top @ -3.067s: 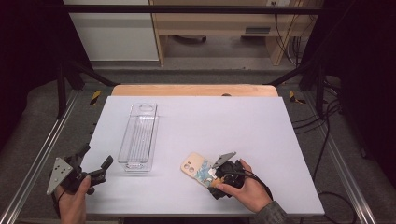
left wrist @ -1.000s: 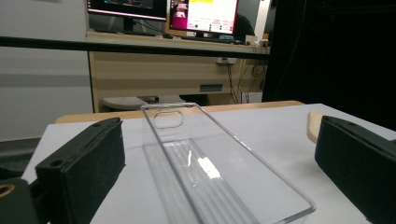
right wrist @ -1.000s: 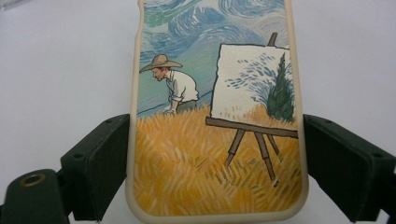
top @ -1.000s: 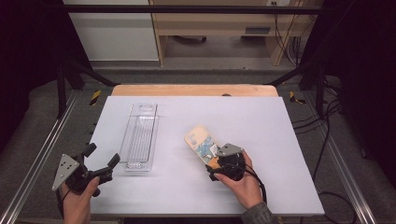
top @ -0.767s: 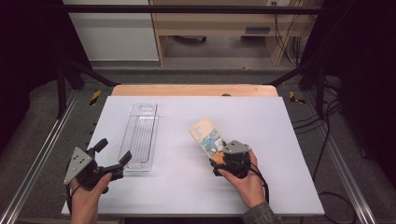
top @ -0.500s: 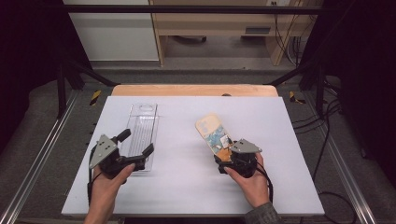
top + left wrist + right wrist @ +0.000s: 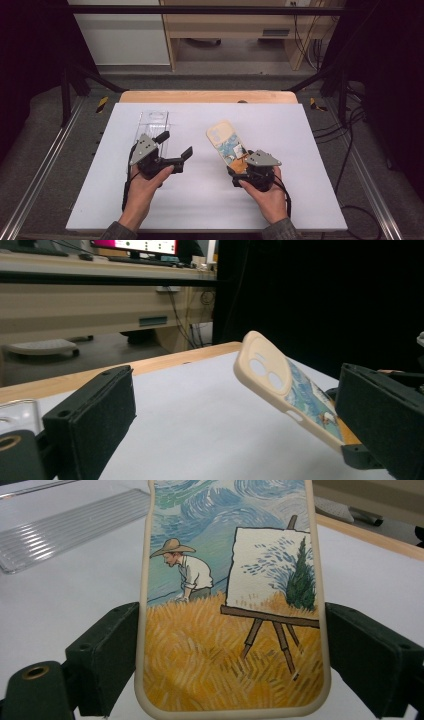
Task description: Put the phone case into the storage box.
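A beige phone case (image 7: 223,137) printed with a painter in a wheat field is held tilted up off the white table by its lower end, with my right gripper (image 7: 239,161) shut on it. In the right gripper view the case (image 7: 230,605) sits clamped between both jaws. My left gripper (image 7: 174,145) stands open to the left of the case, its jaws wide apart and nothing between them. In the left gripper view the raised case (image 7: 285,390) shows its camera cut-out, just inside the right-hand jaw.
A clear ribbed plastic tray (image 7: 150,125) lies on the table (image 7: 310,200) behind my left gripper; it shows as a clear tray (image 7: 75,525) at the upper left of the right gripper view. A wooden strip (image 7: 207,96) borders the far edge.
My left gripper has come from beyond the table's left edge to the middle-left, near the case. My right gripper has lifted the case and carried it farther away.
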Tool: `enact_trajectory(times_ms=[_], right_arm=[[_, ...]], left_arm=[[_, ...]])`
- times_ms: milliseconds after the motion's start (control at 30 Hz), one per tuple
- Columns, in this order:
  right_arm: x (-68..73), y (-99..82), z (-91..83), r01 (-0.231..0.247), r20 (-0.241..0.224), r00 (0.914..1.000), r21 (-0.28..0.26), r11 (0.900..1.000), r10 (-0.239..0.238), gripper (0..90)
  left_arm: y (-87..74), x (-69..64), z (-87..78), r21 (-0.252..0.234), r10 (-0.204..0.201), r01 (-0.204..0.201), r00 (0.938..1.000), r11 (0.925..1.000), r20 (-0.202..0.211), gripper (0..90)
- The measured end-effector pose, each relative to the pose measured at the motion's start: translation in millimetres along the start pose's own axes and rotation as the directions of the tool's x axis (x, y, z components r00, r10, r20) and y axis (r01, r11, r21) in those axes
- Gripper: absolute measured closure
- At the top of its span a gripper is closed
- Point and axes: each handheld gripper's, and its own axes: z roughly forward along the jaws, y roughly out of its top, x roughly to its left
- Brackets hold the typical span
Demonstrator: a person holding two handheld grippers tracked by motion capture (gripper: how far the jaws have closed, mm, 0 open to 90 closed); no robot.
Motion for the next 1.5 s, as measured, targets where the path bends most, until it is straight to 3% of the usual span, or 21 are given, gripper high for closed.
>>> enact_trajectory(times_ms=[100, 200, 433, 500, 1133, 1233, 1300, 1500], right_arm=[[2.5, 1.3, -1.8, 0.003, 0.003, 1.0000, -0.017, 0.9999, -0.003, 11.8], [4.2, 1.0, -2.3, 0.006, 0.005, 1.0000, -0.023, 0.9997, -0.006, 11.8], [9.1, 1.1, -3.5, 0.020, 0.001, 0.9998, -0.034, 0.9992, -0.020, 11.7], [10.1, 1.3, -3.3, 0.022, -0.002, 0.9998, -0.039, 0.9990, -0.022, 11.8], [12.0, 4.0, -9.9, 0.023, 0.001, 0.9997, -0.089, 0.9957, -0.023, 11.8], [13.2, 4.3, -10.0, 0.026, 0.001, 0.9997, -0.093, 0.9953, -0.026, 11.8], [14.0, 4.5, -10.0, 0.030, -0.001, 0.9995, -0.097, 0.9948, -0.030, 11.8], [17.4, 5.0, -9.2, 0.036, -0.011, 0.9992, -0.102, 0.9941, -0.038, 11.8]], left_arm=[[-0.5, -0.7, 5.0, -0.010, -0.024, 0.024, 0.9994, 0.9997, 0.026, 2.8], [-2.3, 0.4, 10.8, -0.020, -0.073, 0.074, 0.9960, 0.9970, 0.052, 2.5], [-6.9, -2.8, 25.9, -0.005, -0.084, 0.084, 0.9943, 0.9964, 0.067, 2.4], [-9.1, -3.9, 28.9, 0.008, -0.071, 0.071, 0.9955, 0.9974, 0.063, 2.5], [-19.8, -11.0, 43.9, 0.054, -0.087, 0.083, 0.9929, 0.9951, 0.081, 4.1], [-20.4, -12.3, 44.8, 0.056, -0.093, 0.088, 0.9917, 0.9946, 0.089, 5.2], [-20.7, -14.1, 46.5, 0.055, -0.115, 0.110, 0.9877, 0.9924, 0.106, 6.6], [-18.1, -15.1, 49.0, 0.055, -0.142, 0.136, 0.9816, 0.9891, 0.128, 17.0]])
